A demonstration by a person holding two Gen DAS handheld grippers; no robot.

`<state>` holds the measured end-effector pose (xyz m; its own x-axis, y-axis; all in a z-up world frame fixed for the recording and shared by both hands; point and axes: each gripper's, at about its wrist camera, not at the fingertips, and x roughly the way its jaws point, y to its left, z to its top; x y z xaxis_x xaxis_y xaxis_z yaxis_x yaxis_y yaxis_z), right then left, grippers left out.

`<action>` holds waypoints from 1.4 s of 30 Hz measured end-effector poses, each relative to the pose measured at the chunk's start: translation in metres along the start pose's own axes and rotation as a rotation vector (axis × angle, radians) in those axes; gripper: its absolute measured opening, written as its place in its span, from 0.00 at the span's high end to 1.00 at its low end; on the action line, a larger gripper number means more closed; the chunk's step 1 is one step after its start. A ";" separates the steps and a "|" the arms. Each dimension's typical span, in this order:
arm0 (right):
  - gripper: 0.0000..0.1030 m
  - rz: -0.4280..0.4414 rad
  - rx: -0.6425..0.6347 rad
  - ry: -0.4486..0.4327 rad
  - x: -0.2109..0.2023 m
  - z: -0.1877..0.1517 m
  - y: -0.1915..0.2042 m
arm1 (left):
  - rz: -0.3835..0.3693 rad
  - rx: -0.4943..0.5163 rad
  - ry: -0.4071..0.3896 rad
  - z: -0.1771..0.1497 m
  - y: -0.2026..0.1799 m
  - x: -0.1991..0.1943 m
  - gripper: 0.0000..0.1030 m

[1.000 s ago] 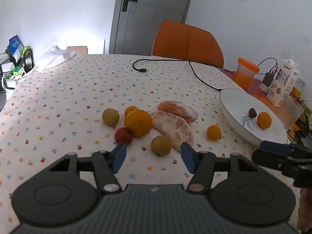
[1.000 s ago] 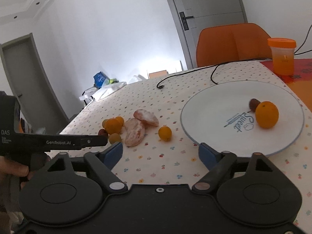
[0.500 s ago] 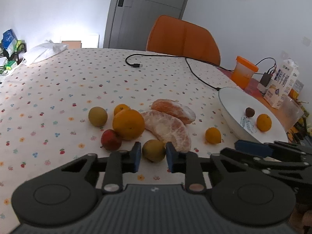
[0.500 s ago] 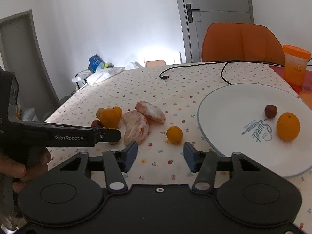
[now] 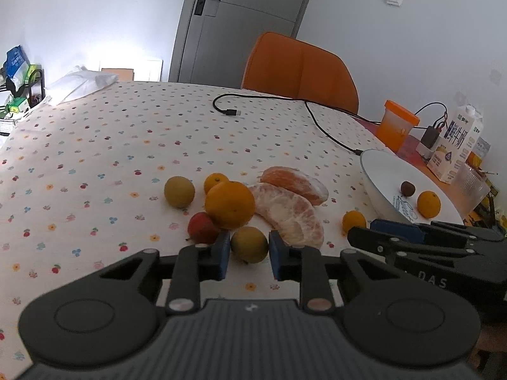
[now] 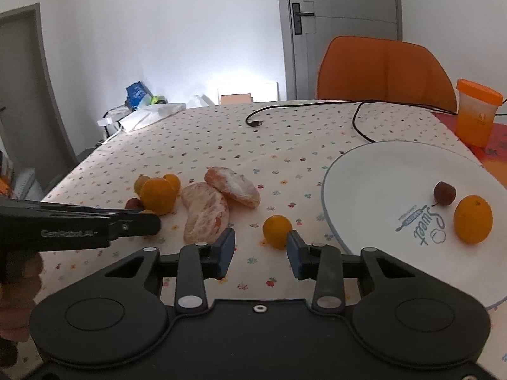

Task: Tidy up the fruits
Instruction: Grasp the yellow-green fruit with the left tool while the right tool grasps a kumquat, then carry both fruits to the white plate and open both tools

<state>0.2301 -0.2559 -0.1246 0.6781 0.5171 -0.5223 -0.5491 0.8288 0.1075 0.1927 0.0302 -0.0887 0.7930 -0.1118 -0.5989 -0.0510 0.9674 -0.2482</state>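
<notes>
Right wrist: dotted tablecloth, orange chair, grey door; both tools released.

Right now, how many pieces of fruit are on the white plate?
2: a small orange near the plate's right side, and a dark red fruit just left of it. None seem hidden.

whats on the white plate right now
On the white plate lie two fruits: a small orange and a small dark red fruit just behind it. The plate's near right part is hidden by the right gripper body.
</notes>
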 end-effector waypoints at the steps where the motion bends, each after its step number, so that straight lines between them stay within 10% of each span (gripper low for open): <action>1: 0.64 -0.006 -0.005 0.001 0.002 0.000 0.001 | -0.002 0.000 -0.001 0.000 0.000 0.000 0.76; 15: 0.82 -0.096 -0.069 -0.011 0.015 0.003 0.009 | -0.011 0.001 -0.006 -0.001 0.002 -0.004 0.76; 42: 0.82 -0.028 0.032 -0.133 -0.050 -0.005 -0.028 | -0.061 0.128 -0.034 0.012 -0.063 -0.004 0.76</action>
<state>0.2089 -0.3057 -0.1055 0.7529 0.5158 -0.4088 -0.5149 0.8485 0.1224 0.2004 -0.0274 -0.0615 0.8123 -0.1659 -0.5592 0.0741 0.9803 -0.1832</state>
